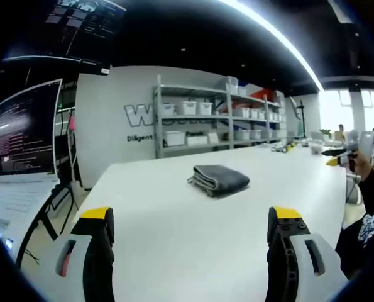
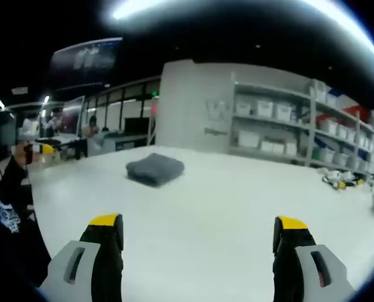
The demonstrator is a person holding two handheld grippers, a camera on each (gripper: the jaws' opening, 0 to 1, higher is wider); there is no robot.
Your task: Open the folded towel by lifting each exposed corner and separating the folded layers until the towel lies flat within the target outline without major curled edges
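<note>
A dark grey towel (image 1: pixel 219 179), folded into a thick pad, lies on the white table (image 1: pixel 168 251) ahead of my left gripper (image 1: pixel 192 217), which is open with nothing between its jaws and well short of the towel. In the right gripper view the same towel (image 2: pixel 154 168) sits ahead and to the left of my right gripper (image 2: pixel 198 223), also open and holding nothing. The right gripper (image 1: pixel 341 157) shows small at the right edge of the left gripper view, held in a hand. The left gripper (image 2: pixel 39 150) shows small at the left edge of the right gripper view.
Metal shelving with white bins (image 1: pixel 218 119) stands behind the table. A lit monitor (image 1: pixel 26 129) is off the table's left side. Small loose items (image 2: pixel 337 181) lie near the table's far end. A person's dark sleeve (image 1: pixel 369 214) is at the right edge.
</note>
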